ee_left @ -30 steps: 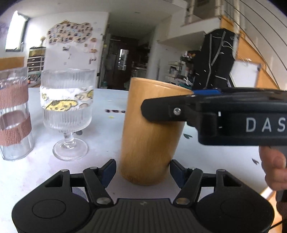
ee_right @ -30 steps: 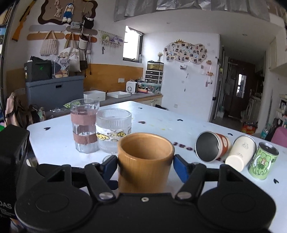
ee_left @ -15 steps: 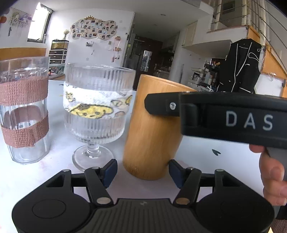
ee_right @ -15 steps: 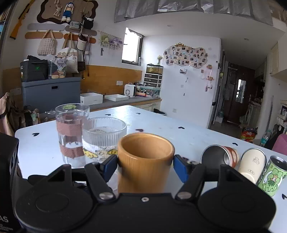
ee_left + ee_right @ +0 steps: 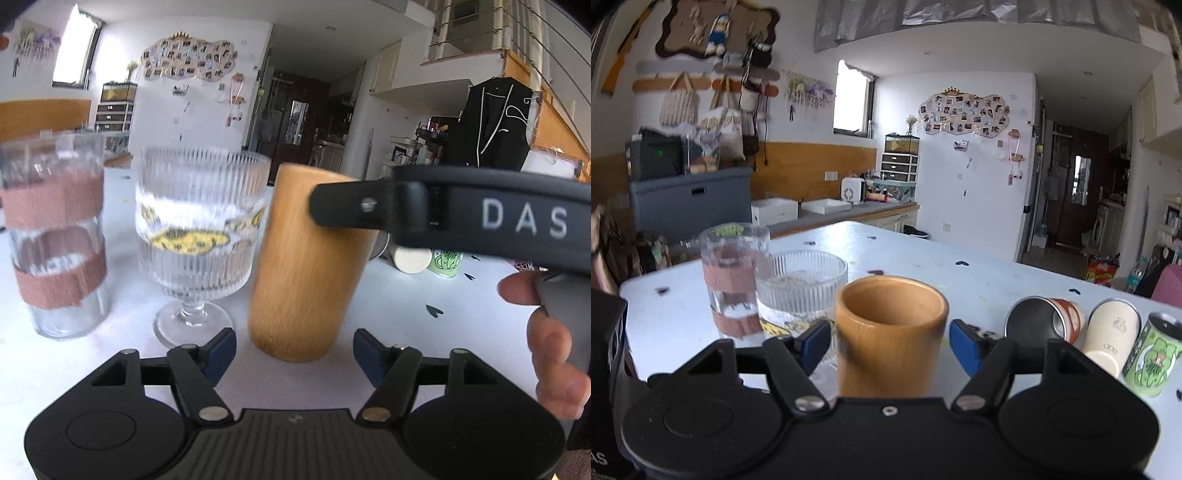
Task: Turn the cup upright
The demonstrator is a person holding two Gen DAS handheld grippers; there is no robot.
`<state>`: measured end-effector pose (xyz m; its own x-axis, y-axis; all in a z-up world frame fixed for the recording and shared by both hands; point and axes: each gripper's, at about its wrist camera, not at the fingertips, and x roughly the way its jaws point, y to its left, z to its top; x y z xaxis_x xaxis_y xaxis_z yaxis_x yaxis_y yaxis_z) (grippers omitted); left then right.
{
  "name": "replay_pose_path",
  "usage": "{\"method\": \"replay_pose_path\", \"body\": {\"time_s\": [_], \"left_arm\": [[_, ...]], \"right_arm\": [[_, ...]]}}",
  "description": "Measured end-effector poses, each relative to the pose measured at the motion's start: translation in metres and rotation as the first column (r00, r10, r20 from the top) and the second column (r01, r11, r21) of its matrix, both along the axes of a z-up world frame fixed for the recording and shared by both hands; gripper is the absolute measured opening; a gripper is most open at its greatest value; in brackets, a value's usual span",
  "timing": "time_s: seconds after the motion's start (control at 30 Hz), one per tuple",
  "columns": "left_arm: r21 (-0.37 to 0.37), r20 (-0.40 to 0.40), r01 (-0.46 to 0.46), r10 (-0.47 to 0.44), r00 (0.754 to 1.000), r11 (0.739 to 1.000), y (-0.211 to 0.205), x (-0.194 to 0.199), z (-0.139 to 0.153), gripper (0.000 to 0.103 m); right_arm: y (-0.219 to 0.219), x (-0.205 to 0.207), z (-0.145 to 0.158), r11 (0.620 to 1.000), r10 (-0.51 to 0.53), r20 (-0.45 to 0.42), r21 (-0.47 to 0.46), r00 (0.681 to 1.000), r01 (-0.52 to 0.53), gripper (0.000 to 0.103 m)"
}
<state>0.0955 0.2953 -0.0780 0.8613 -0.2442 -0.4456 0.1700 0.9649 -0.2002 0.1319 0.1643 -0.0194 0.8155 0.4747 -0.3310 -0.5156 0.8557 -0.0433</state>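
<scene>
A wooden cup [image 5: 303,266] stands upright on the white table [image 5: 424,295], mouth up; it also shows in the right wrist view [image 5: 890,332]. My right gripper [image 5: 890,341] brackets its upper part, blue pads a little apart from the sides, open. Its black body [image 5: 461,214] crosses the left wrist view. My left gripper [image 5: 293,350] is open just in front of the cup's base, not touching.
A ribbed stemmed glass [image 5: 201,236] and a tall glass with pink bands [image 5: 55,236] stand left of the cup. A steel cup [image 5: 1045,321], a cream cup [image 5: 1108,332] and a green printed cup [image 5: 1152,358] lie tipped at the right.
The wooden cup has been brought closer to the two glasses. My right gripper's pads have opened off its sides. My left gripper has backed away a little.
</scene>
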Motion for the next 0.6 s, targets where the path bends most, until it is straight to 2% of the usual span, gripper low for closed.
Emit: {"method": "replay_pose_path", "body": {"time_s": [0.13,0.2,0.27,0.47,0.6], "left_arm": [[0.016,0.019,-0.014,0.014,1.0,1.0,0.0,-0.019,0.016,0.075],[0.028,0.041,-0.028,0.027,0.999,0.999,0.002,-0.027,0.024,0.086],[0.051,0.061,-0.05,0.046,0.997,0.997,0.001,-0.034,0.033,0.092],[0.086,0.094,-0.118,0.11,0.989,0.989,0.003,-0.053,0.054,0.099],[0.103,0.116,-0.157,0.145,0.983,0.982,0.003,-0.064,0.062,0.103]], "right_arm": [[-0.02,-0.011,0.01,0.997,-0.027,-0.026,0.073,0.999,0.029,0.076],[-0.03,-0.017,0.013,0.995,-0.044,-0.023,0.091,0.999,0.046,0.076],[-0.043,-0.025,0.015,0.992,-0.065,-0.022,0.106,0.998,0.067,0.076],[-0.074,-0.045,0.017,0.979,-0.144,-0.022,0.141,0.989,0.146,0.085],[-0.086,-0.055,0.015,0.976,-0.173,-0.015,0.131,0.985,0.174,0.093]]}}
